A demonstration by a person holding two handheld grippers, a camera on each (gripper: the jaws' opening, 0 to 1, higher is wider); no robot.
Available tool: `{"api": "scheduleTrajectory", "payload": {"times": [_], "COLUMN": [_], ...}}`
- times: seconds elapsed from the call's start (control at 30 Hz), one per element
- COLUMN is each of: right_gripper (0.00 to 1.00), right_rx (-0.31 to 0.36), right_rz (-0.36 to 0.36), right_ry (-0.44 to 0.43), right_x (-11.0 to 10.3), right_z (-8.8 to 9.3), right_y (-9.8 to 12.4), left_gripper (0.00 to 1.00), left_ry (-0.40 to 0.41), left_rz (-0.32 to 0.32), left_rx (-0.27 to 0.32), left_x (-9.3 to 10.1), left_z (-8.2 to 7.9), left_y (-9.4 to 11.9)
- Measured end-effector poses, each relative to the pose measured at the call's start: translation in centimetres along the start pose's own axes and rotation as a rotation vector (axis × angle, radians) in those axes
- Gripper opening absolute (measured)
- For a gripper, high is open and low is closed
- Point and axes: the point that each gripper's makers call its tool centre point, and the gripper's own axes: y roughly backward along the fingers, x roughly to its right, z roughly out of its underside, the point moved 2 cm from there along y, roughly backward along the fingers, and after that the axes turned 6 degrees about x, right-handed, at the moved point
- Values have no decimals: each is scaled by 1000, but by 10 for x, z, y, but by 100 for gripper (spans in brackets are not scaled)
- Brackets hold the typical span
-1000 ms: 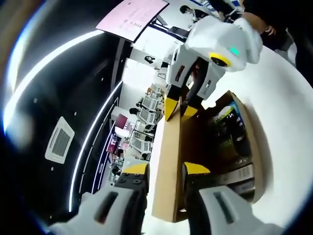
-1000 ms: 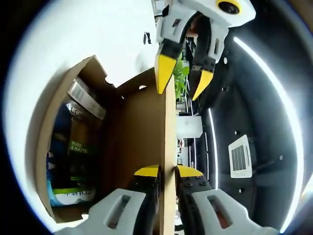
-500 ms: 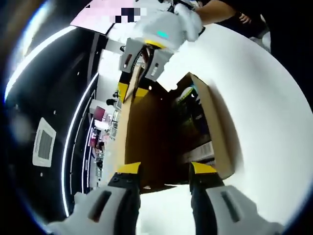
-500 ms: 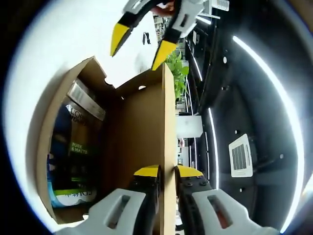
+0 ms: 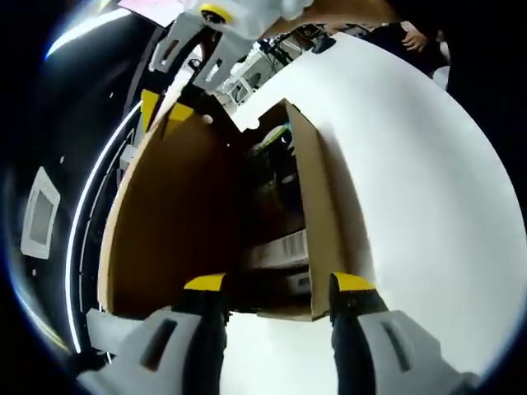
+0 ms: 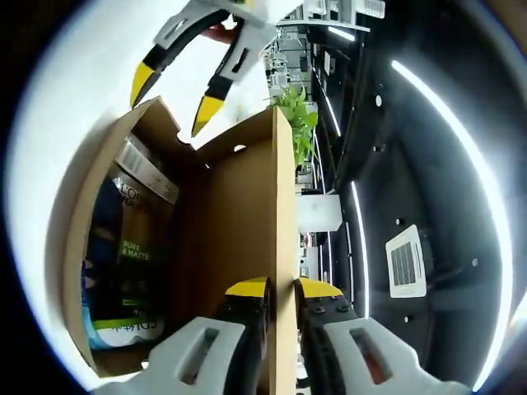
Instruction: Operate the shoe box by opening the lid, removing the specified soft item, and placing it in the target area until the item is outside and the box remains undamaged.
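A: On the left gripper view first. White table, cardboard shoe box lying on it, lid swung up and standing to the left. What's the left gripper doing?

B: Jaws spread wide, holding nothing. They frame the near end of the box, one tip by the lid's inner face, the other by the box wall. My read: lined up to reach inside.

A: And the soft item?

B: Down in the box, a dark packet with green print, a white label at its near end. Not out yet. At the far top of the lid the right gripper pinches the edge, which I judge is why the lid stands up.

A: Over to the right gripper view.

B: Right gripper has its yellow tips clamped on the lid edge, cardboard running between them. Box opens to the left, packet lying in it, blue and green with white lettering.

A: Left gripper there?

B: Far end, above the box mouth, spread apart, touching nothing I can make out. One pins, one fetches, I'd say. Risk: creasing the lid at the pinch.
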Motion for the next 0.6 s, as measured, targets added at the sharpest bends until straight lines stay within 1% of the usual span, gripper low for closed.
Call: {"api": "scheduleTrajectory", "payload": {"times": [0.1, 0.33, 0.53, 0.6], "right_gripper": [10, 11, 11, 11], "right_rx": [1, -1, -1, -1], "right_rz": [-2, -1, -1, -1], "right_ry": [-1, -3, -5, -6], "right_x": [0, 0, 0, 0], "right_z": [0, 0, 0, 0], "right_y": [1, 0, 1, 1], "left_gripper": [49, 47, 42, 38], "left_ry": [10, 38, 60, 66], "left_rz": [9, 24, 48, 58], "left_rx": [-19, -22, -22, -19], "left_x": [1, 5, 9, 11], "left_z": [7, 8, 9, 8], "left_y": [-5, -6, -8, -9]}}
